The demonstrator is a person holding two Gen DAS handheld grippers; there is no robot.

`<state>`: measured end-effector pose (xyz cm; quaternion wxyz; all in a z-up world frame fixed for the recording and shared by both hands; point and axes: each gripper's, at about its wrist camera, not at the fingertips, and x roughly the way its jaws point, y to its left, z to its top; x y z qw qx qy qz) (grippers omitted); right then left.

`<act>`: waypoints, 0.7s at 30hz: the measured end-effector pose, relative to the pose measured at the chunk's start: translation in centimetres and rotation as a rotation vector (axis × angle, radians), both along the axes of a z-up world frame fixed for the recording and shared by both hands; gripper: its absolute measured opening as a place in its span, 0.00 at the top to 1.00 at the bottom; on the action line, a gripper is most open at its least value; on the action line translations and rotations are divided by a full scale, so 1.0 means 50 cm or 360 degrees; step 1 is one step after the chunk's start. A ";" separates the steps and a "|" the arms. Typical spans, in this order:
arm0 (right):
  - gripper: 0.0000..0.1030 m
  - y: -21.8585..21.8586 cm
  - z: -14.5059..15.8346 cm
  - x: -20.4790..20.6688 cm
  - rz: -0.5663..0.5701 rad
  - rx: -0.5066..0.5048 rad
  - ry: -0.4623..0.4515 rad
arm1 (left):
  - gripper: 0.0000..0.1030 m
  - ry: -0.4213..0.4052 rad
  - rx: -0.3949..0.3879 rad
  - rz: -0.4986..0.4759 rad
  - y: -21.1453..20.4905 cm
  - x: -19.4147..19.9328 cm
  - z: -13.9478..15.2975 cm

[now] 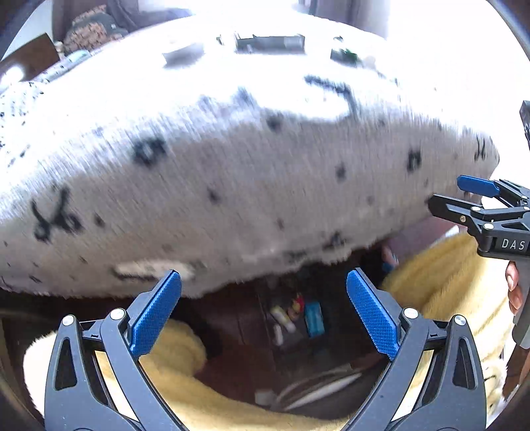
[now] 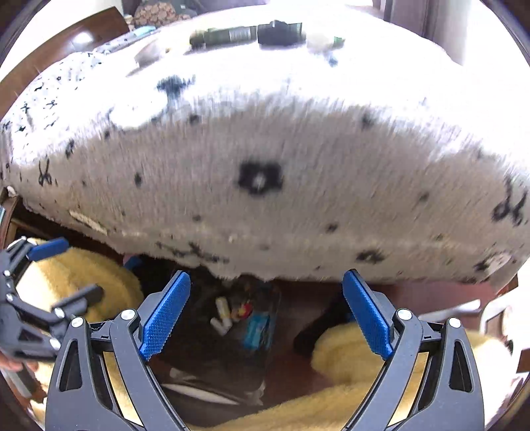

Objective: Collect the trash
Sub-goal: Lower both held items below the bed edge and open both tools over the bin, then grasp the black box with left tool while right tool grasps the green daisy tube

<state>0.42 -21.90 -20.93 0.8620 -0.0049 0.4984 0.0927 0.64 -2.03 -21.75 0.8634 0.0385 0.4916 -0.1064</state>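
A dark bin with small wrappers inside stands on the floor below the bed edge; it also shows in the right wrist view. Trash lies far off on the white spotted bedcover: a dark box and a small green piece; the right wrist view shows a dark bottle and the box. My left gripper is open and empty above the bin. My right gripper is open and empty too; it also shows in the left wrist view.
A yellow fluffy blanket lies around the bin on the floor, also in the right wrist view. The bedcover overhangs the bin. A brown wooden headboard and a patterned pillow are at the far left.
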 end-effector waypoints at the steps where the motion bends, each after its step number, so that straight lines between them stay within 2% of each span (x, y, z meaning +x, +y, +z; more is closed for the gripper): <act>1: 0.09 -0.004 0.013 0.005 -0.0007 0.0001 -0.0030 | 0.08 -0.0028 0.0002 0.0011 0.005 0.007 0.013; 8: 0.08 -0.020 0.092 0.055 -0.0023 0.0022 -0.0218 | 0.08 -0.0183 0.0035 0.0082 0.039 0.077 0.092; 14: 0.07 -0.046 0.148 0.129 -0.0088 0.0023 -0.0268 | 0.08 -0.0243 0.0042 0.0113 0.059 0.143 0.118; 21: 0.07 -0.057 0.161 0.222 -0.0158 0.0007 -0.0280 | 0.08 -0.0259 0.0044 0.0128 0.063 0.234 0.125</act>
